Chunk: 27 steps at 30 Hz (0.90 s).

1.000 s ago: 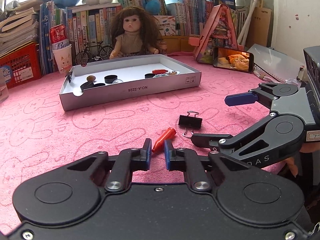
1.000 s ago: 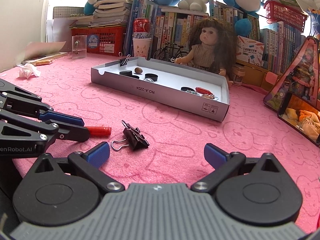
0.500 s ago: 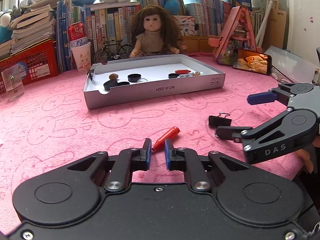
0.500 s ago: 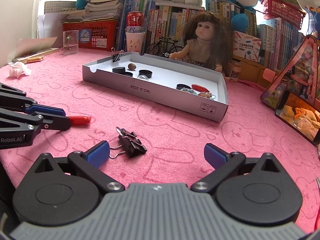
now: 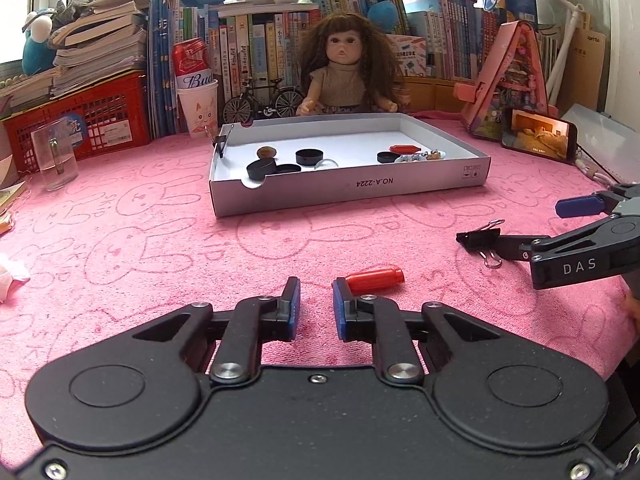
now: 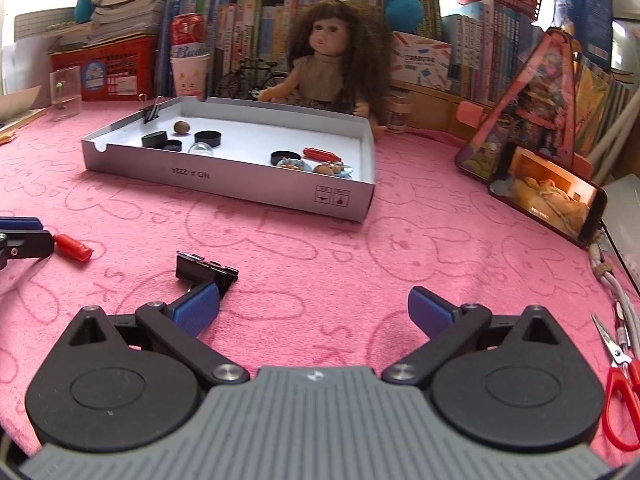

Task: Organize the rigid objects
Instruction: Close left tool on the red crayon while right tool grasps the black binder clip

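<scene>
Binder clip [image 6: 206,273] lies on the pink surface [image 6: 320,264], touching the left pad of the right tongs [image 6: 314,310], which stand wide apart. Closing off-centre risks flicking it aside. Left tongs [image 5: 316,306] are together, empty, beside the red cap [image 5: 374,278].

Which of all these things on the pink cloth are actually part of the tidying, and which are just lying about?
Part of the job:
- red cap
- black binder clip
- white box tray, already holding small pieces
- left gripper
- right gripper

Just lying about:
- doll
- phone
- red scissors
- model bicycle
- clear cup
</scene>
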### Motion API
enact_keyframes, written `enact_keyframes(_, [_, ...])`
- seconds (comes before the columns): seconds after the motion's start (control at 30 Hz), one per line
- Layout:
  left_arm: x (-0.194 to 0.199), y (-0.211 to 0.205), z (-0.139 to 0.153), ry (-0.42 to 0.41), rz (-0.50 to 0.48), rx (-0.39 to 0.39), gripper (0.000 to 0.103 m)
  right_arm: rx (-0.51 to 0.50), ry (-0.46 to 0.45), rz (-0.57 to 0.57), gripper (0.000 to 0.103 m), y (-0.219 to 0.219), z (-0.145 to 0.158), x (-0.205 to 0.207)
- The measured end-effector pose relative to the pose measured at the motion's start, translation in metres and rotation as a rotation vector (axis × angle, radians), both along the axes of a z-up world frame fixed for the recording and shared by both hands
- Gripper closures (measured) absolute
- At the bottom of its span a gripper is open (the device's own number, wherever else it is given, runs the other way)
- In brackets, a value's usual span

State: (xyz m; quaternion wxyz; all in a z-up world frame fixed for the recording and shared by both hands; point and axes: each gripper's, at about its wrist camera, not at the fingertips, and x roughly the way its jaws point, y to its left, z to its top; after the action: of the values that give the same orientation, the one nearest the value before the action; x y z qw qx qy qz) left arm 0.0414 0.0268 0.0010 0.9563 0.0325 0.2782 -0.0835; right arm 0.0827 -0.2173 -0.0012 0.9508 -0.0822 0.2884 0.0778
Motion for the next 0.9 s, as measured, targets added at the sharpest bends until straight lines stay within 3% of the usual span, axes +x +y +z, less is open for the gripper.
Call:
enact_keyframes(0.2, [-0.01, -0.006, 0.005, -0.034, 0.038, -0.054, 0.065, 0.106, 0.016, -0.009, 0.0, -0.003, 0.003, -0.006])
enact_keyframes(0.3, [-0.014, -0.015, 0.005, -0.056, 0.054, -0.071, 0.056, 0.086, 0.017, -0.033, 0.0, 0.001, -0.003, -0.005])
enact_keyframes(0.6, [-0.001, -0.044, -0.008, -0.037, 0.112, -0.026, 0.056, 0.1, 0.019, -0.054, 0.0, 0.003, -0.005, -0.006])
enact_keyframes(0.73, [0.003, -0.045, -0.01, -0.041, 0.136, -0.012, 0.063, 0.099, 0.019, -0.062, 0.0, 0.005, -0.005, -0.007])
enact_keyframes(0.9, [0.004, -0.039, -0.008, -0.038, 0.145, -0.029, 0.063, 0.103, 0.018, -0.068, 0.0, 0.006, -0.005, -0.007])
